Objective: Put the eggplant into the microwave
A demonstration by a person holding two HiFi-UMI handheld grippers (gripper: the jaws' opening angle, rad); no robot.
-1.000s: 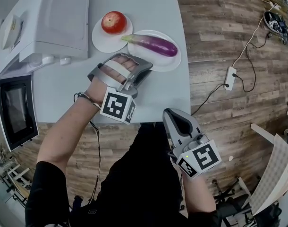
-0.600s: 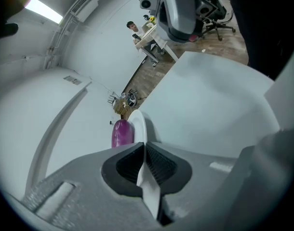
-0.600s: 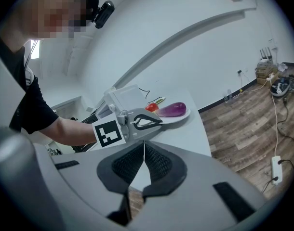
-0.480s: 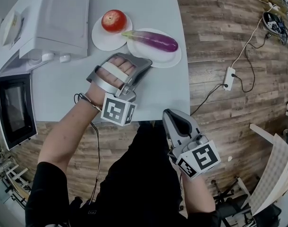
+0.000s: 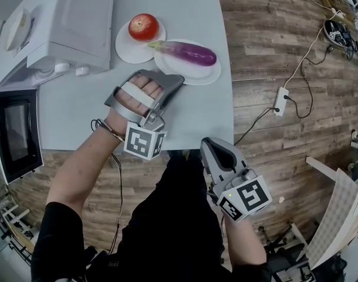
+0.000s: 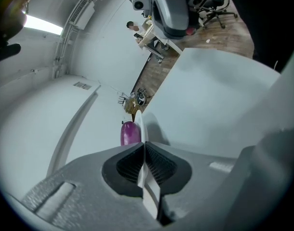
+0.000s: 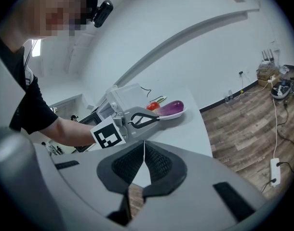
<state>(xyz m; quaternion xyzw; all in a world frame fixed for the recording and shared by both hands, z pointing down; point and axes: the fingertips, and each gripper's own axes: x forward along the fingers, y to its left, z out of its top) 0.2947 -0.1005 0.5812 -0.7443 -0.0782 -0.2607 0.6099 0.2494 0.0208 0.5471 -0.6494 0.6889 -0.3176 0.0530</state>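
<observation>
A purple eggplant [image 5: 185,53] lies on a white plate [image 5: 196,76] on the grey table, right of the white microwave [image 5: 73,22]. My left gripper [image 5: 178,82] sits at the plate's near edge. Its jaws have just been closing, and the thin white rim [image 6: 140,129] now runs between the pads, with the eggplant [image 6: 129,133] just beyond. The right gripper view shows that left gripper [image 7: 156,117] touching the plate under the eggplant [image 7: 170,108]. My right gripper [image 5: 213,143] hangs off the table's front edge, shut and empty [image 7: 144,150].
A tomato [image 5: 143,26] rests on a smaller white plate [image 5: 127,46] beside the eggplant's plate. The microwave's dark-windowed door [image 5: 16,133] is at the far left. A power strip [image 5: 281,94] and cables lie on the wooden floor to the right.
The left gripper has tilted a little at the plate's edge and its jaws have closed on the rim. The right gripper has stayed where it was.
</observation>
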